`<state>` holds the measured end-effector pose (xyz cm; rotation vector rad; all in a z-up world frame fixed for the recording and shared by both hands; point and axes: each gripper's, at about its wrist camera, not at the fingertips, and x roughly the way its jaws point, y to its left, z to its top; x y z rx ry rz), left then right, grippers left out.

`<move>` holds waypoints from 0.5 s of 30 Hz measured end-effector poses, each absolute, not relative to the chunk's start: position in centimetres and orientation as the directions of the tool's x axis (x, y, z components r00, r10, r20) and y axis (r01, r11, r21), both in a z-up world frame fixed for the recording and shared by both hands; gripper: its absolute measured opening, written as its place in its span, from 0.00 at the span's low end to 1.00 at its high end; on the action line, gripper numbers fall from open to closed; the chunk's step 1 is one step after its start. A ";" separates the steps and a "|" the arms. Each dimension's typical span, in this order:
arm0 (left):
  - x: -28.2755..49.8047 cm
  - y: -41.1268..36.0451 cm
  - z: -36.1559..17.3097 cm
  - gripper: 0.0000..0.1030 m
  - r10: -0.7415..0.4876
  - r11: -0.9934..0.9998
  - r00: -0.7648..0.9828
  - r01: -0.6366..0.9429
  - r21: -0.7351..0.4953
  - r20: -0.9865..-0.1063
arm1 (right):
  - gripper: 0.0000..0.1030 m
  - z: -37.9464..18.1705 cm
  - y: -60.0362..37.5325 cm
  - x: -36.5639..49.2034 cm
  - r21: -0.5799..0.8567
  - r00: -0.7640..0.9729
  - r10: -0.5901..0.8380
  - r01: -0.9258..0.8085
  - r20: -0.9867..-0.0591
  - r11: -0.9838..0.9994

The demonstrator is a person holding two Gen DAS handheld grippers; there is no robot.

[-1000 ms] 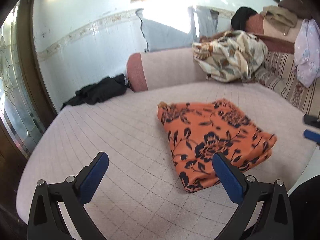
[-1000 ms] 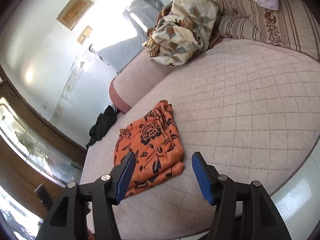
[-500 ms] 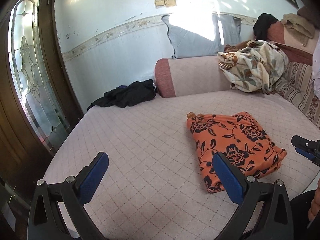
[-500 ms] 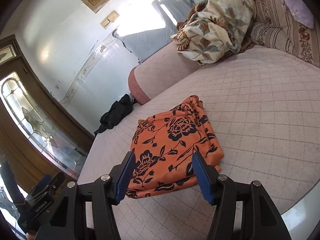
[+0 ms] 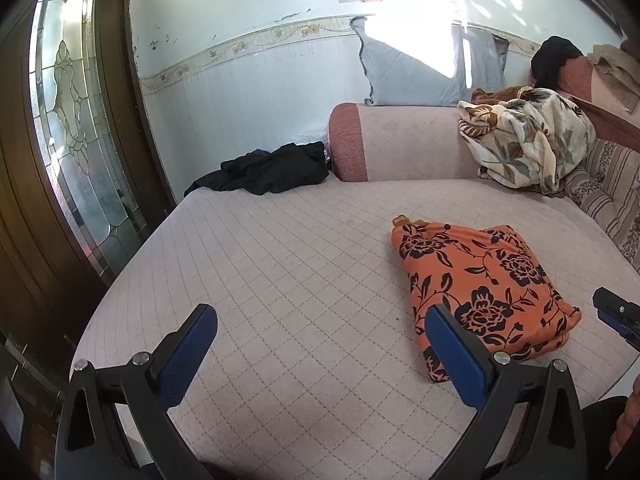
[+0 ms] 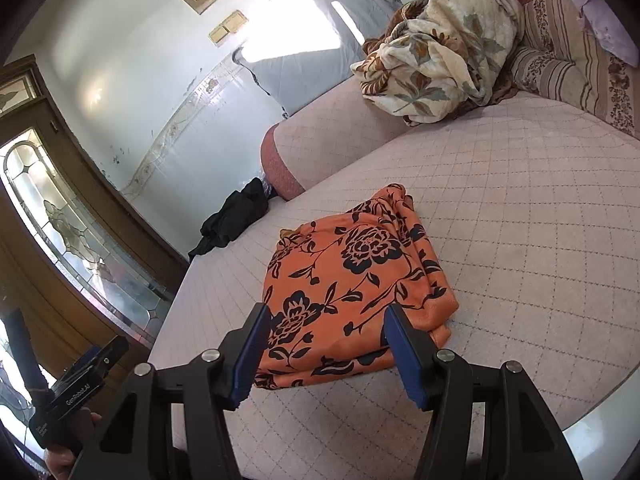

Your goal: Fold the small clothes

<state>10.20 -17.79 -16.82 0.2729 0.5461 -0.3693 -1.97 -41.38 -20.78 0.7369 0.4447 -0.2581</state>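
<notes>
- Orange flowered cloth (image 6: 352, 284) folded in a neat stack, lying on the quilted bed (image 5: 280, 280) near its front edge.
- Right hand-held gripper (image 6: 326, 344) standing wide apart, empty, just before the stack's near edge.
- Left hand-held gripper (image 5: 320, 344) wide too, holding nothing, off to the side over bare bed.
- Could catch only the top layer and pull the fold open.
- Could nudge the stack and slide it toward the edge.
- Could mix in the black clothes (image 5: 268, 168) far back.
</notes>
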 end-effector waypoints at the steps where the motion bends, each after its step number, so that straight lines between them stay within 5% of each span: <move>1: 10.3 -17.7 -16.8 1.00 -0.267 0.900 0.791 0.408 0.150 -0.551 | 0.60 -20.8 -41.3 -1.9 0.587 0.876 -0.071 0.377 -0.477 0.717; 15: 10.7 -17.0 -17.5 1.00 -0.261 0.904 0.770 0.406 0.133 -0.582 | 0.60 -20.7 -41.6 -2.1 0.591 0.876 -0.069 0.379 -0.478 0.712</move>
